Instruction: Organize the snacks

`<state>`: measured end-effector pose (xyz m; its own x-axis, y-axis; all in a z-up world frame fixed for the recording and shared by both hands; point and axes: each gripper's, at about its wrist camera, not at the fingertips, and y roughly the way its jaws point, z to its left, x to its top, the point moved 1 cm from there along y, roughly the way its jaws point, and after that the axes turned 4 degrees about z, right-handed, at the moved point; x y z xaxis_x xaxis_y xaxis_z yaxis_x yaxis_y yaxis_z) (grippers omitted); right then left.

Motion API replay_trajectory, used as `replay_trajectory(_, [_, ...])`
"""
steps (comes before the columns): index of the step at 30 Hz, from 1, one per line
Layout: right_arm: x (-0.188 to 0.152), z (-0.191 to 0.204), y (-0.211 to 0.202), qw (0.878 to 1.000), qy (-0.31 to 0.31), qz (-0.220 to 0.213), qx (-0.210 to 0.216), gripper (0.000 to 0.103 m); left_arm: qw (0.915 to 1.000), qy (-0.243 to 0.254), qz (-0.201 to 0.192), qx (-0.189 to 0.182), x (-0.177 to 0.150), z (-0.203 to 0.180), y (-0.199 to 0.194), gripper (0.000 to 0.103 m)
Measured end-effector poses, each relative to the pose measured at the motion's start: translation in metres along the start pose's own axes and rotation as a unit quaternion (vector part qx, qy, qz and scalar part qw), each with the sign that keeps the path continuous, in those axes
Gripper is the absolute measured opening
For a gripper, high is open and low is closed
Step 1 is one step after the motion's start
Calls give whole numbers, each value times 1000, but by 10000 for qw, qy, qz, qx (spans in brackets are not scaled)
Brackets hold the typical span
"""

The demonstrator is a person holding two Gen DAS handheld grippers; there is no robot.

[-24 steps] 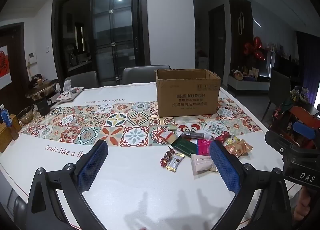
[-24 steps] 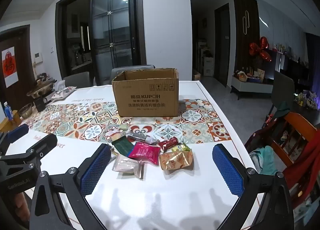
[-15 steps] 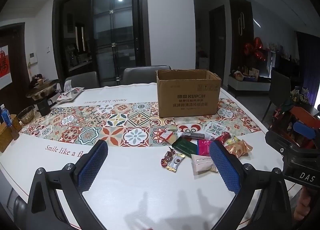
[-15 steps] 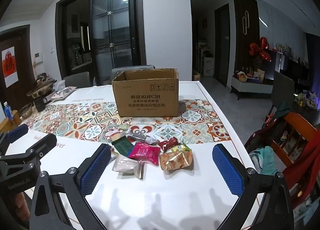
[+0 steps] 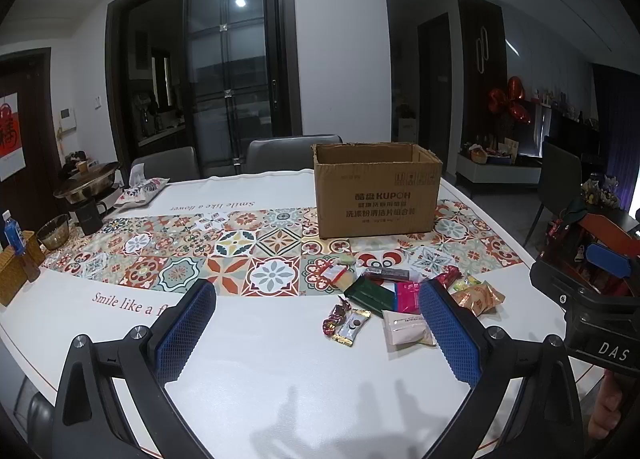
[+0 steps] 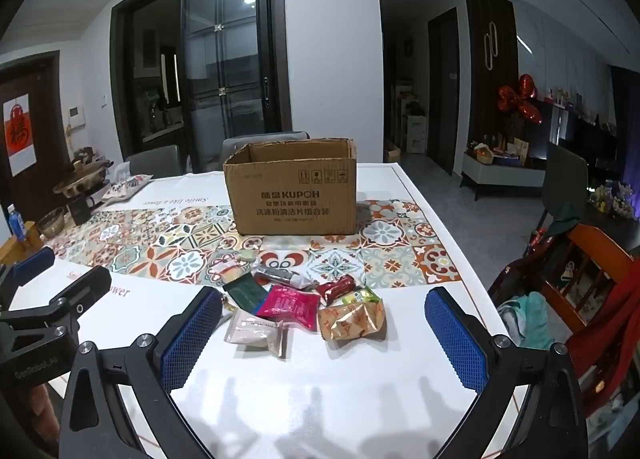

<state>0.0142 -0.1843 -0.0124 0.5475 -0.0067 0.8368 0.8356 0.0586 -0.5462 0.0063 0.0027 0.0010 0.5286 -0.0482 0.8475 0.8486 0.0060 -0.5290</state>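
Both grippers, left [image 5: 318,329] and right [image 6: 324,333], hang released with jaws wide, holding nothing, over bare white table [image 5: 280,379] on the near side of the box [image 6: 294,195]. The snacks [image 6: 304,307] lie in a loose heap in front of the box, well apart from it, near the table's right edge. The box stands open-topped on the patterned runner [image 5: 168,255]; clear tabletop stretches left of the heap.
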Motion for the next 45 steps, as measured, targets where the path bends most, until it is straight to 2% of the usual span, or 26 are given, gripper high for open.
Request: replay_trajectory(45, [0, -1, -1, 10000, 2, -41, 6, 103, 10000, 13, -78, 8, 5, -1, -4, 103])
